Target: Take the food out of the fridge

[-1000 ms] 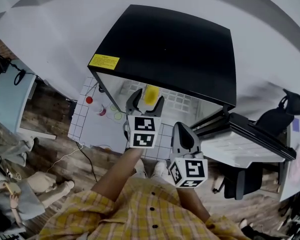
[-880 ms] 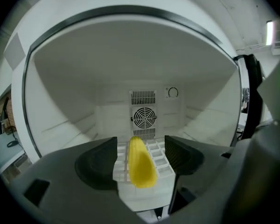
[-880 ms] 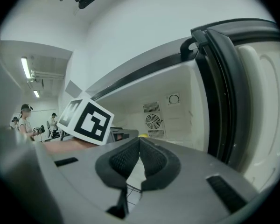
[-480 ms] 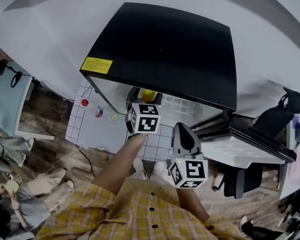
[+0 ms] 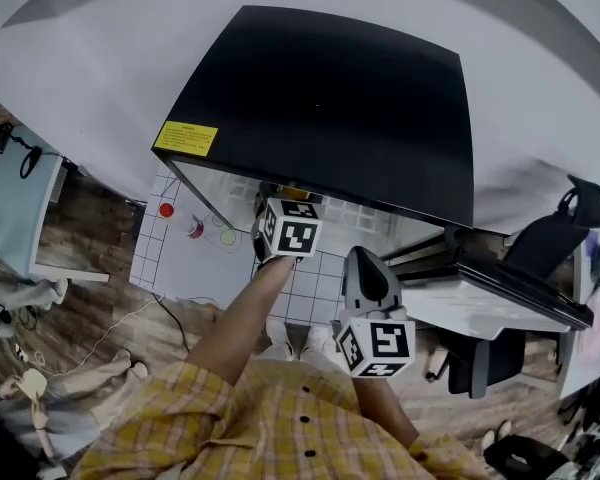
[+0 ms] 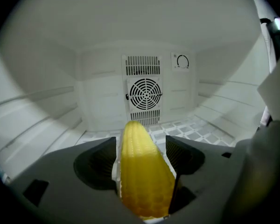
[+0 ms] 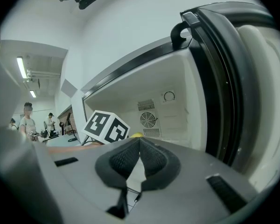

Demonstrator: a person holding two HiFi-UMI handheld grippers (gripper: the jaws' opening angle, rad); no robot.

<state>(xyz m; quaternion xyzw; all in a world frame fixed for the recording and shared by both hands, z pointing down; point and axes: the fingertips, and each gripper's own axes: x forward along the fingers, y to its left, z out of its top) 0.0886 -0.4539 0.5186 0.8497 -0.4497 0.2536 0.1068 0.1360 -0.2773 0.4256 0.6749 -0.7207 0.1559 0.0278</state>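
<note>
A yellow corn cob point(image 6: 142, 171) lies on the floor of the open black fridge point(image 5: 330, 98), pointing toward the back wall. My left gripper point(image 6: 141, 141) reaches inside with its jaws wide on either side of the cob, and I see no pad pressing on it. In the head view only its marker cube point(image 5: 295, 230) shows under the fridge's front edge. My right gripper point(image 5: 366, 258) hangs outside the opening, shut and empty, pads point(image 7: 151, 157) meeting at the tip. In the right gripper view a sliver of corn point(image 7: 136, 135) peeks past the left cube point(image 7: 107, 127).
The fridge door point(image 7: 233, 78) stands open at the right. A round fan grille point(image 6: 143, 93) is on the back wall above a white wire shelf point(image 6: 196, 127). A gridded white mat point(image 5: 180, 258) with small coloured pieces lies left of the fridge, and a black chair point(image 5: 565, 228) stands at the right.
My left gripper has gone forward and down into the fridge, so its jaws are now hidden under the top in the head view. The right gripper has stayed put.
</note>
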